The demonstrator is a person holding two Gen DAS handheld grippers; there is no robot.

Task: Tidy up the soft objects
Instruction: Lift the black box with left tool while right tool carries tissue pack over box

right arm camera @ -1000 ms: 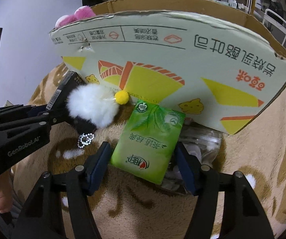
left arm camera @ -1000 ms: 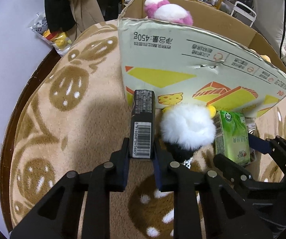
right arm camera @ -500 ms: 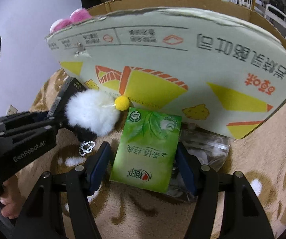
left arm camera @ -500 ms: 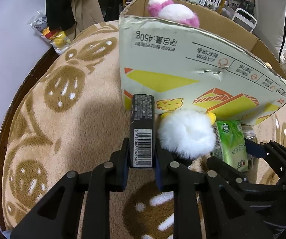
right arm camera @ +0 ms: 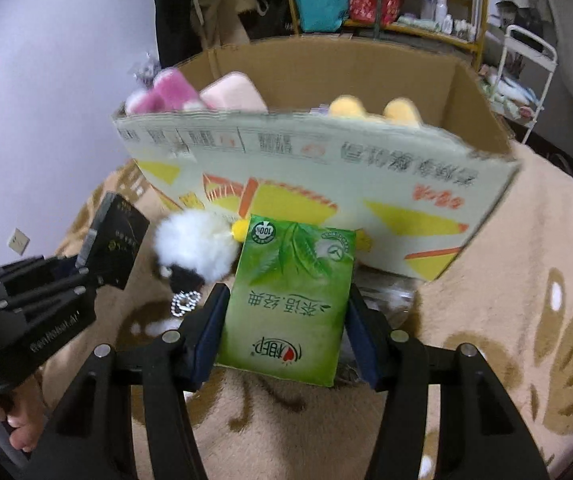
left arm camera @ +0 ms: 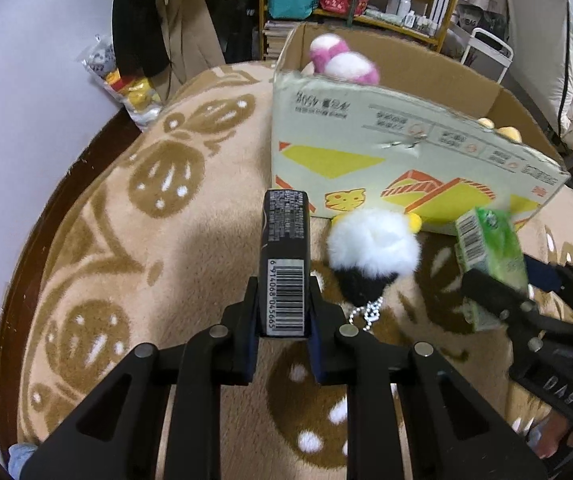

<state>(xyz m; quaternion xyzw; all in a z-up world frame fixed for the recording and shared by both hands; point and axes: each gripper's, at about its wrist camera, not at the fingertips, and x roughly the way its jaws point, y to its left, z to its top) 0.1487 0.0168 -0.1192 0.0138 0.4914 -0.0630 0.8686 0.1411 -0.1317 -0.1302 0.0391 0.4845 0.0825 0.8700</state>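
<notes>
- Carton (left arm camera: 386,148) of cardboard stands open-topped at the far side of the tan patterned blanket (left arm camera: 134,248), its printed near wall facing me.
- My left gripper (left arm camera: 282,328) is clamped tight on a slim black box (left arm camera: 285,256) with a barcode on its near end; the box sticks out forward between my pads, clear of the blanket.
- My right gripper (right arm camera: 284,332) has just been closing, and its blue pads now press both long edges of a green tissue pack (right arm camera: 292,300), which tilts up towards the carton.
- A white pompom keychain (left arm camera: 372,246) with a black underside and a small bead chain lies on the blanket between my two grippers, just in front of the carton's near wall; a yellow bobble shows at its far edge.
- Inside the carton, a pink and white plush (right arm camera: 166,94) sits at the left, with a pale pink cushion (right arm camera: 232,92) beside it and yellow plush pieces (right arm camera: 374,110) further right.
- Crumpled clear plastic (right arm camera: 390,296) lies on the blanket to the right of the green pack, near the carton's base.
</notes>
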